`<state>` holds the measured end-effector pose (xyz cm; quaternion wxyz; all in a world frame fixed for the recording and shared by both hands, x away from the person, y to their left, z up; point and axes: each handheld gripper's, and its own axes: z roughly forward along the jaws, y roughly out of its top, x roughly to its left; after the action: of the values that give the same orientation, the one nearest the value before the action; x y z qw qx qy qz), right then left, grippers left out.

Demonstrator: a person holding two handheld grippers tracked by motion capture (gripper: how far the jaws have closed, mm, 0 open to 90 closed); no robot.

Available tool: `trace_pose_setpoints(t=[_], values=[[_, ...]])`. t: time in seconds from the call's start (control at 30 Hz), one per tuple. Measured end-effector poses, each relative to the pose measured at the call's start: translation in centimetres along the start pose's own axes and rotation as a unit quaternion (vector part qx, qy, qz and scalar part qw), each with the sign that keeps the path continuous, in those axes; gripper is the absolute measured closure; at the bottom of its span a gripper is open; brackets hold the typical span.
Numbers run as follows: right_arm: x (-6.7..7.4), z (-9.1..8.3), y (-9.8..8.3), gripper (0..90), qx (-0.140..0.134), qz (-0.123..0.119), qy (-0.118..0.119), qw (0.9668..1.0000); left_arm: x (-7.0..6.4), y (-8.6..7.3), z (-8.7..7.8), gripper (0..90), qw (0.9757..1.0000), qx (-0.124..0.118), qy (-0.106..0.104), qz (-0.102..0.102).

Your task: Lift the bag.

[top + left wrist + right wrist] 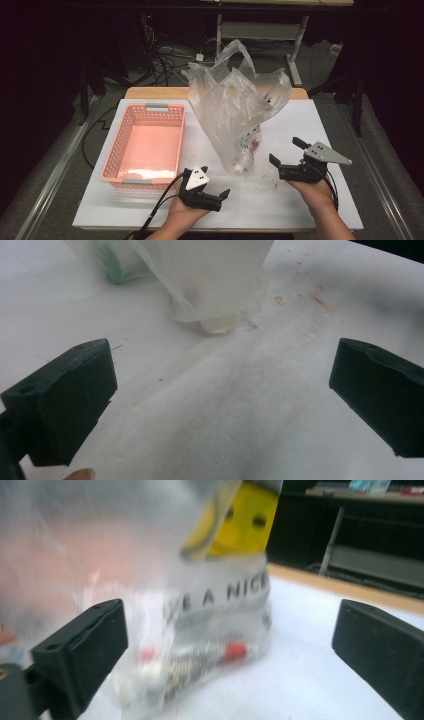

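Note:
A clear plastic bag [240, 110] stands upright in the middle of the white table [310, 125], with small items bunched at its base. My left gripper [207, 182] rests low at the table's near edge, just left of the bag's base, open and holding nothing. In the left gripper view the left gripper [222, 365] is spread wide, with the bag's bottom [215, 275] beyond it. To the right of the bag my right gripper [286, 151] is open and apart from it. The right gripper [225, 625] frames the printed bag [215, 610] and a yellow block [245, 522] inside.
A pink plastic basket [145, 145] sits on the left half of the table, close to my left gripper. Small reddish specks [320, 300] lie on the table sheet near the bag. Beyond the table's far edge the floor holds cables and a metal frame.

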<state>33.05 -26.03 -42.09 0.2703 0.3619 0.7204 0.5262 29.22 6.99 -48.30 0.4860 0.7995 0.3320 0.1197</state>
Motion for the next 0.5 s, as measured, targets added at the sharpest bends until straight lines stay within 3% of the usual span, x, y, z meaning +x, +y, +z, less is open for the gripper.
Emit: trace_pose_setpoints(t=[0.13,0.27,0.37,0.5], values=[[0.2,-0.4,-1.8,0.2,0.017,-0.002,0.005,0.9998,0.1,-0.1,0.1,0.0,1.0,0.001,-0.002,0.005],[0.3,-1.4,-3.6,0.2,0.033,0.0,-0.01,0.9994,0.2,-0.4,-0.2,0.0,1.0,-0.006,0.001,0.006],[0.5,-2.0,-5.2,0.2,0.029,0.006,-0.011,0.9995,0.2,-0.5,-0.4,0.0,0.9999,-0.015,-0.001,0.002],[0.6,-1.7,-5.0,0.2,0.017,0.01,0.001,0.9998,0.2,-0.6,-0.4,0.0,0.9998,-0.017,0.004,0.004]])
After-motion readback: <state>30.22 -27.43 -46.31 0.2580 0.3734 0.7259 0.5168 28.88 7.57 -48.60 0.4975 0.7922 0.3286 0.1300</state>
